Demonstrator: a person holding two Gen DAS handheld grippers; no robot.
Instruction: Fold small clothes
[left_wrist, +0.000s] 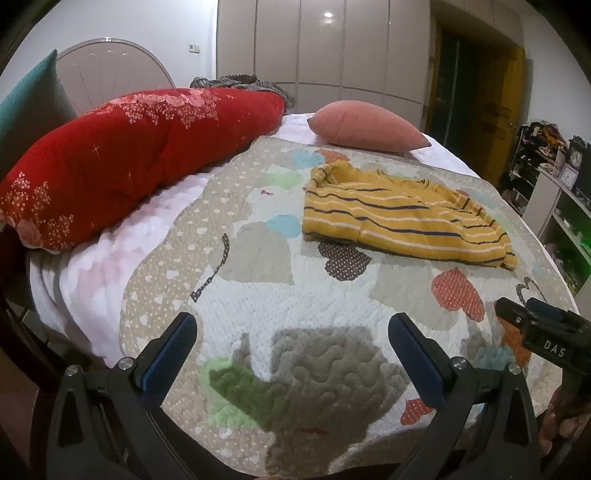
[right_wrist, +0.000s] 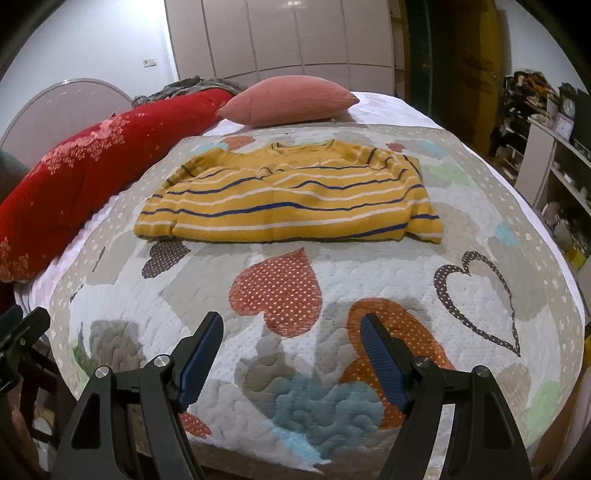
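A small yellow shirt with blue and white stripes (left_wrist: 402, 214) lies spread on a quilt with heart patches (left_wrist: 288, 306); it also shows in the right wrist view (right_wrist: 291, 195), flat and a little rumpled, neck toward the far side. My left gripper (left_wrist: 293, 332) is open and empty above the quilt's near part, well short of the shirt. My right gripper (right_wrist: 291, 332) is open and empty over the red dotted heart, short of the shirt's hem. The right gripper's side also shows at the right edge of the left wrist view (left_wrist: 535, 325).
A long red flowered pillow (left_wrist: 122, 158) lies along the left side of the bed. A pink cushion (right_wrist: 288, 99) sits at the far end behind the shirt. Shelves with clutter (right_wrist: 554, 147) stand to the right. Wardrobe doors (right_wrist: 280, 33) stand behind.
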